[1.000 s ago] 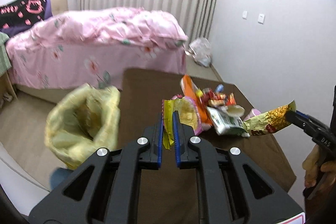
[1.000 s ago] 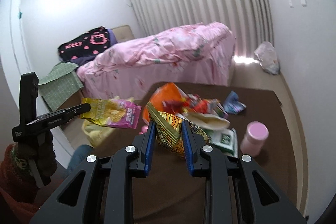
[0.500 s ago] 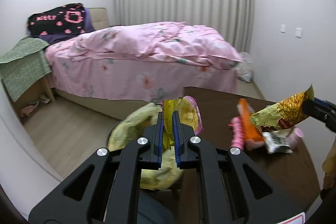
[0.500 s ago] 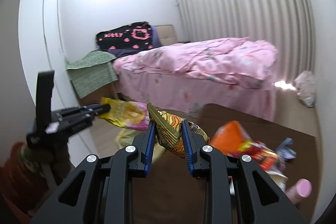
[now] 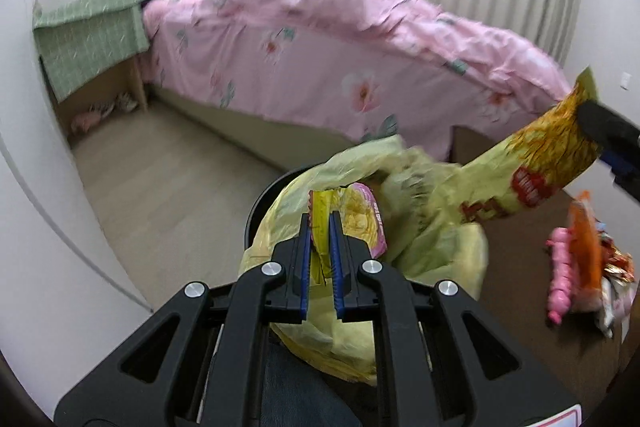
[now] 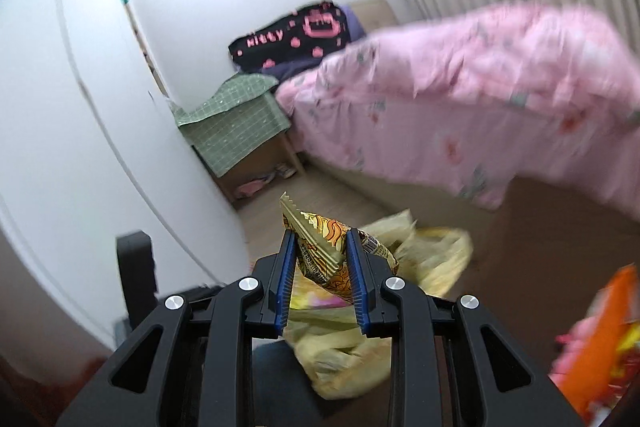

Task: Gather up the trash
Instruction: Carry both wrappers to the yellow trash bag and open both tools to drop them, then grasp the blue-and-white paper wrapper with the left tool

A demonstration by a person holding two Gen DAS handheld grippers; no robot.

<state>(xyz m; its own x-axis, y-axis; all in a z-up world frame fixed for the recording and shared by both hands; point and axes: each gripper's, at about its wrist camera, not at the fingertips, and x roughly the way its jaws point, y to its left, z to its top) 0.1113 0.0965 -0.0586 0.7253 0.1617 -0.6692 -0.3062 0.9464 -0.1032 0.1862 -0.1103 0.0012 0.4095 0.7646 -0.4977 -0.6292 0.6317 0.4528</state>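
Item: left tongs (image 5: 320,223). Pressed nearly together, pinching a thin yellow-and-pink wrapper (image 5: 352,219) by its edge. The wrapper hangs right over the mouth of the bag (image 5: 432,227), a pale yellow liner in a dark bin (image 5: 256,203).

Item: right tongs (image 6: 320,247). Partly closed, pinching a puffy orange noodle packet (image 6: 324,235) by its crimped end. It hangs above the same bag (image 6: 440,255), a little off its mouth.

Item: remaining trash. An orange pack (image 5: 584,239), a pink strip (image 5: 560,275) and crumpled wrappers lie on the brown table (image 5: 520,327), beside the bin.

Step in hand, as I judge it: drop both pieces into the bag. To do it well, I bring each wrapper over the open mouth and not over the folded rim, lower it until its bottom edge is inside, then part the tongs fully so the foil does not cling to a pad. The liner looks slack, so I let go one piece at a time and avoid pushing the rim inward.

Views compared: the left view shows the bin's dark rim, the printed length of my right packet (image 5: 540,163) and the table pile. The right view shows that packet's crimped end and how the pads (image 6: 286,275) sit on it; there my left tongs are only a dark blur at lower left.
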